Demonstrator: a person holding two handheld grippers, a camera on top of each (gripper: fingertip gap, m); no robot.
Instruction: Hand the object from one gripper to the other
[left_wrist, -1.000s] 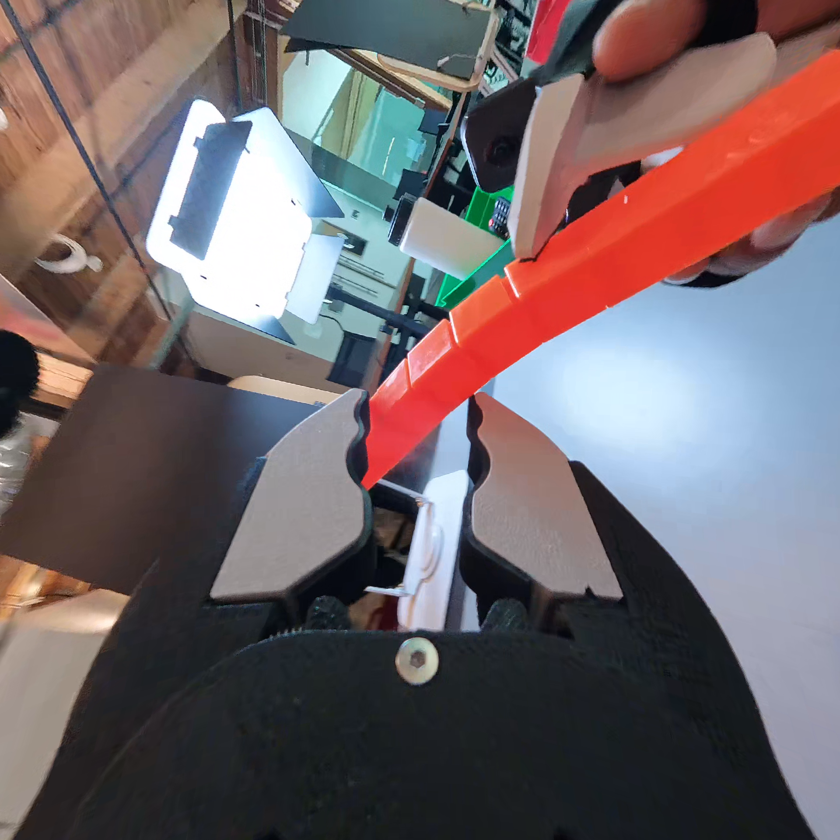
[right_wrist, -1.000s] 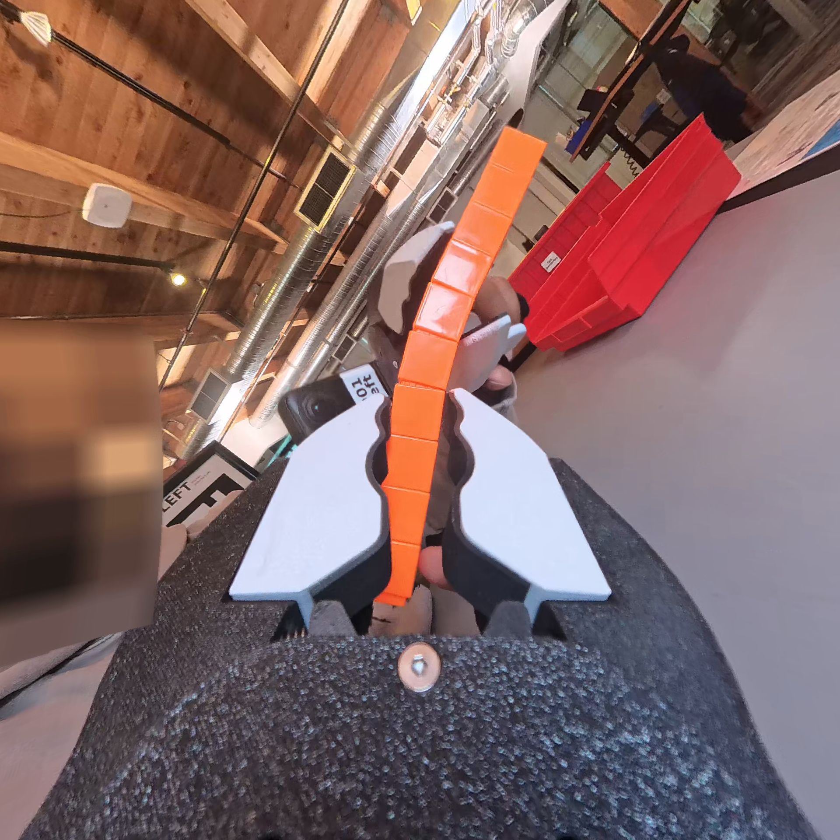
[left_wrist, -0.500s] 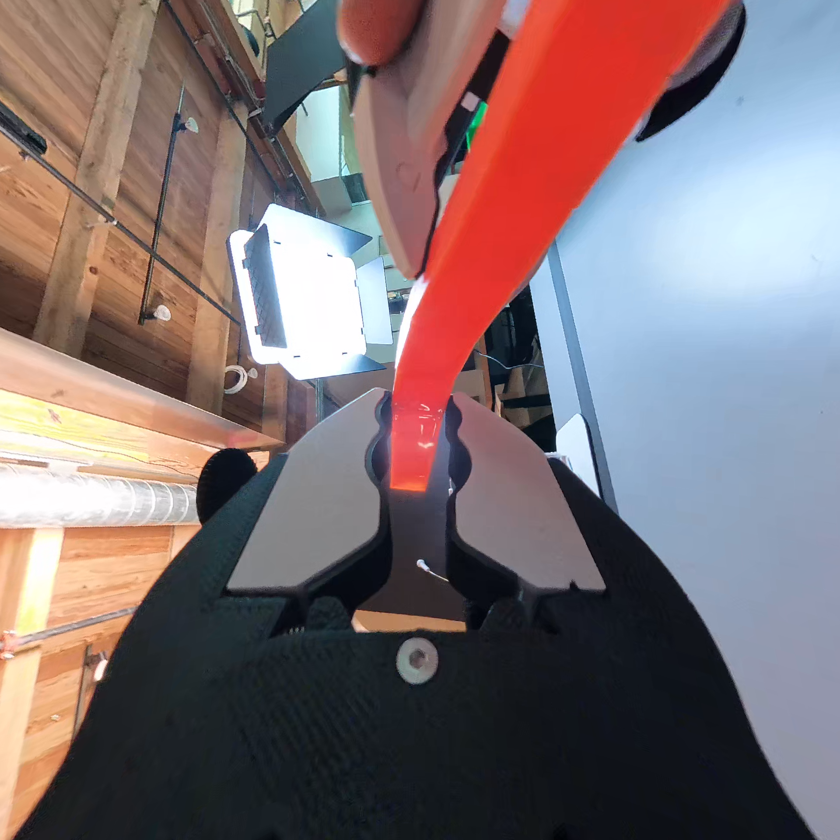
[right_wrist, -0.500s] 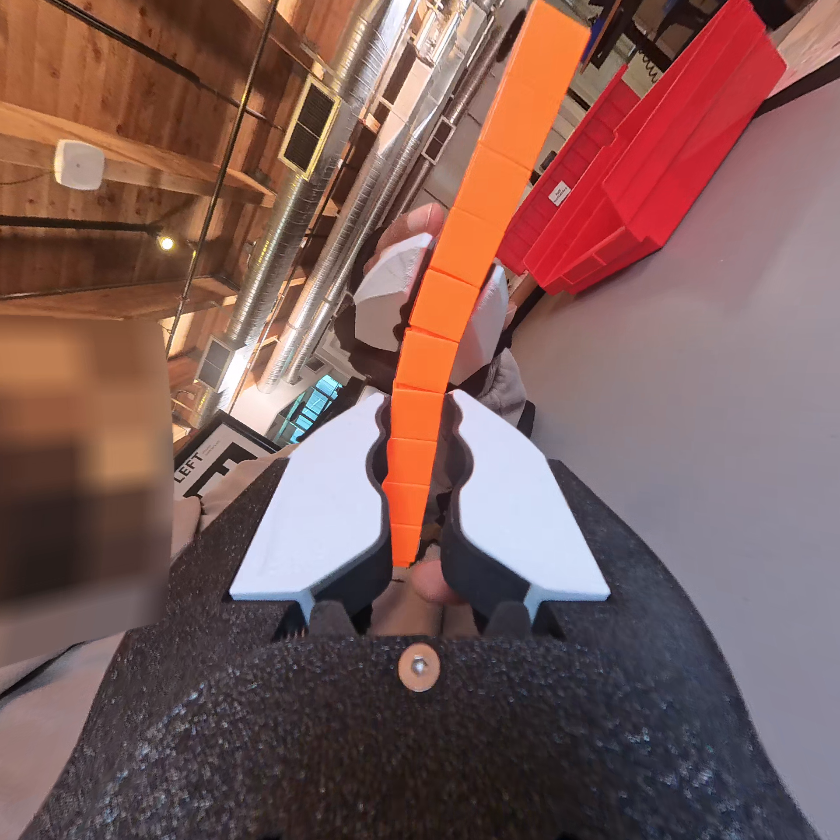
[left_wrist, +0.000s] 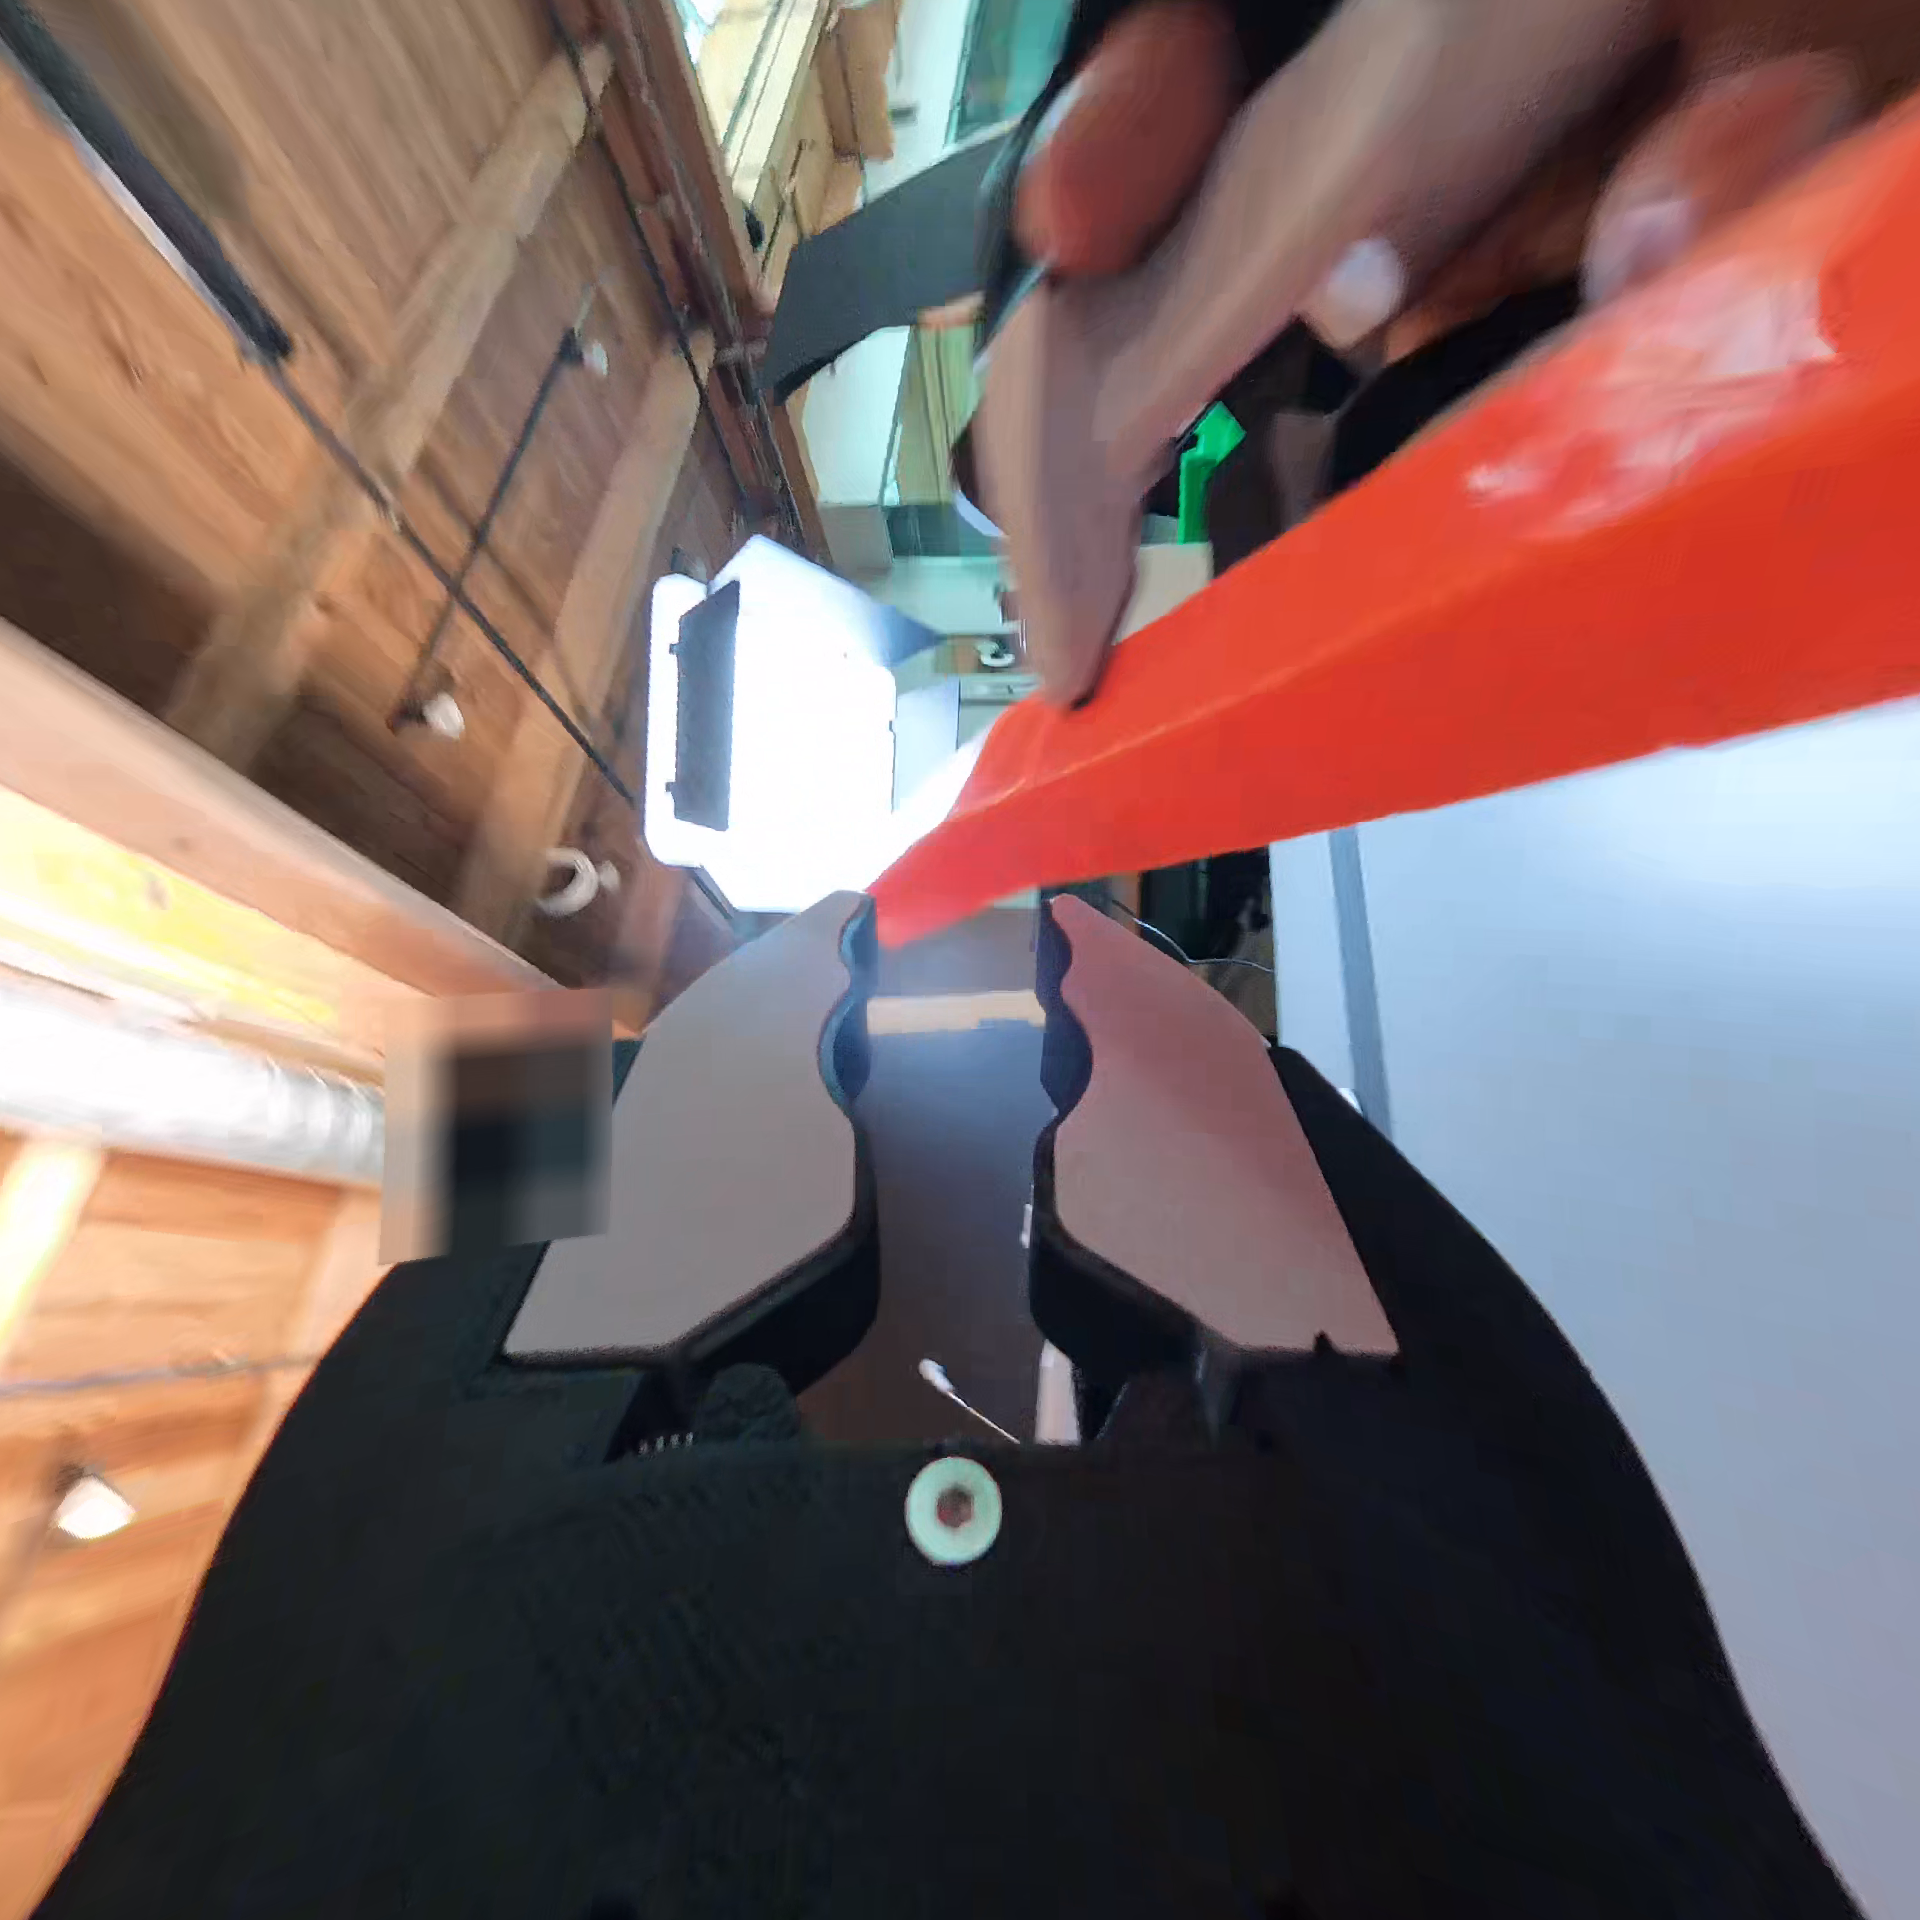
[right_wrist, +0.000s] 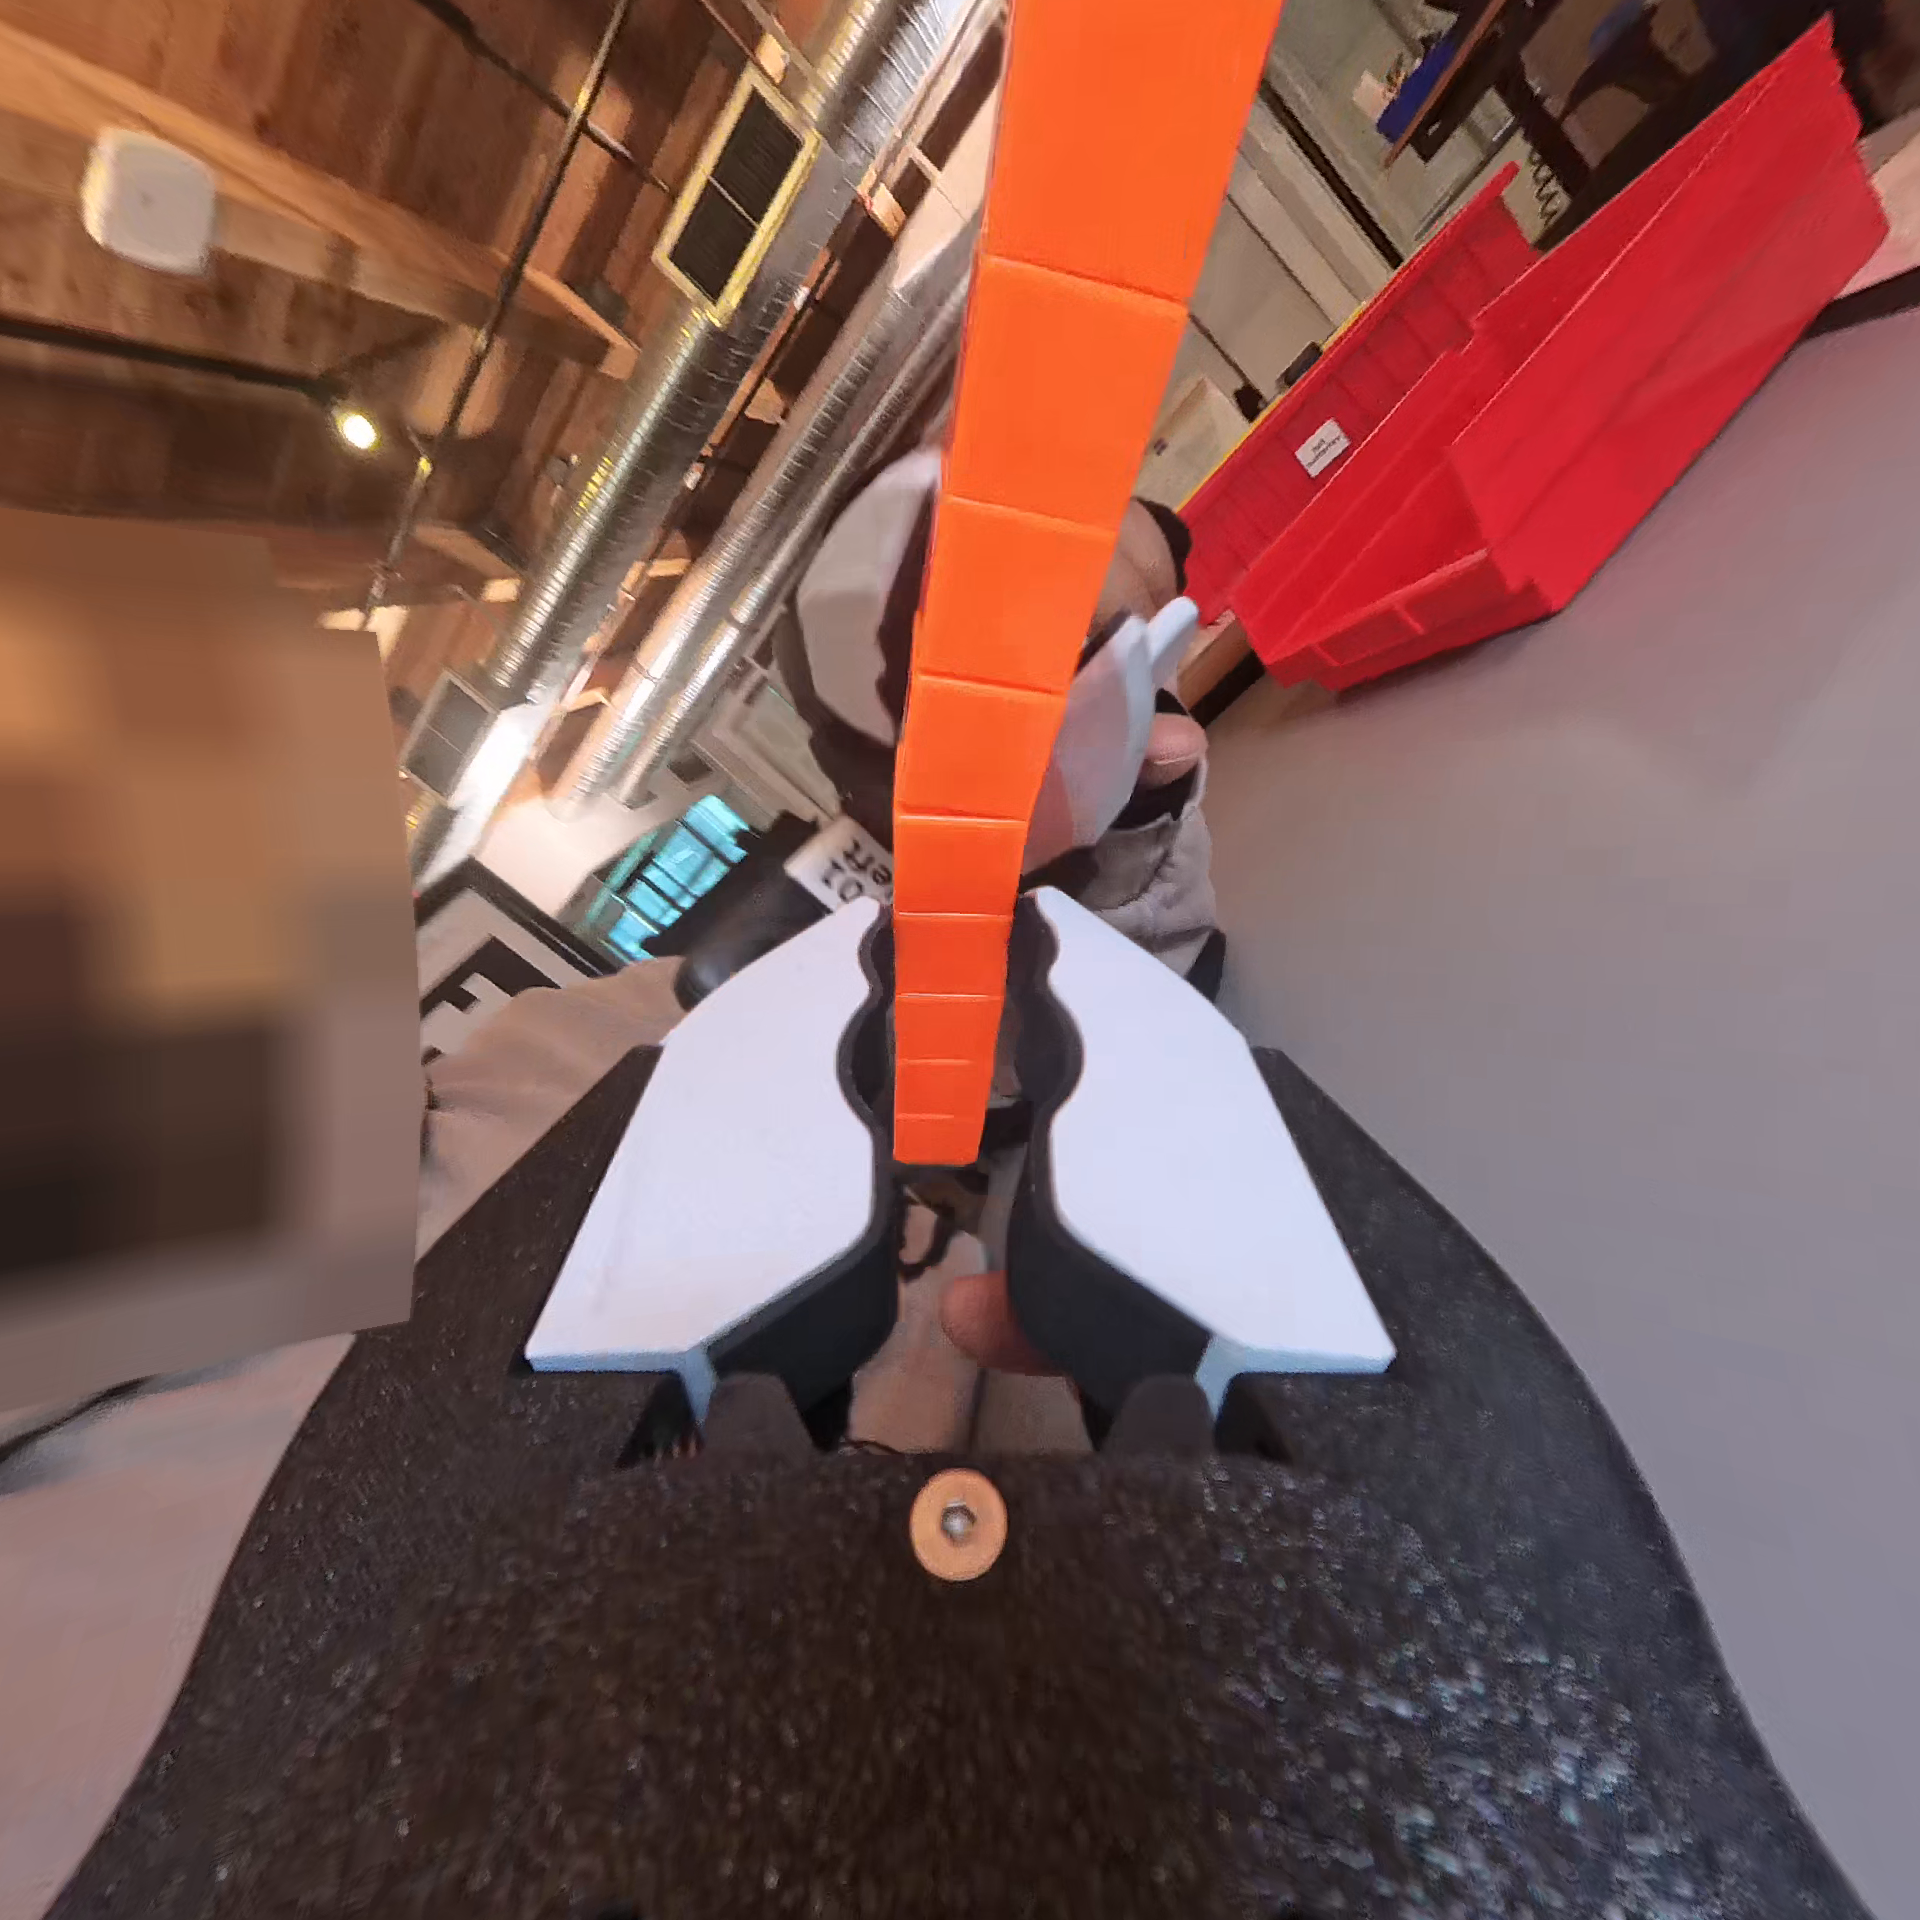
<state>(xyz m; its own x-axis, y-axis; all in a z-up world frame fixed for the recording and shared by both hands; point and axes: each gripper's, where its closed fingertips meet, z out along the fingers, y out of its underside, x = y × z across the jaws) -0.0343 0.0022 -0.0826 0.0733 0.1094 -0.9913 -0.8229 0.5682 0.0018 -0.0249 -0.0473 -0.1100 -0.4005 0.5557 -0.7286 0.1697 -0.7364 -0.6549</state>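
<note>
A long orange segmented bar (right_wrist: 1039, 582) runs up between the pale fingers of my right gripper (right_wrist: 956, 925), which is shut on it near its narrow end. In the left wrist view the bar (left_wrist: 1403, 675) comes in from the upper right, with a finger of the right gripper (left_wrist: 1049, 499) pressed on it. Its tip touches the end of one finger of my left gripper (left_wrist: 956, 914). The left jaws stand apart with nothing between them. In the right wrist view a finger of the left gripper (right_wrist: 1117, 686) shows behind the bar.
A person's hand (left_wrist: 1299, 156) holds the right gripper. Both grippers are held up over a grey table (right_wrist: 1558, 1039). Red bins (right_wrist: 1507, 468) stand at its far edge. A bright light panel (left_wrist: 769, 717) and wooden beams are behind.
Half a second ago the bar's tip sat between the left jaws; now it is out at their tips and the bar lies slanted. In the right view its narrow end sits nearer the fingertips.
</note>
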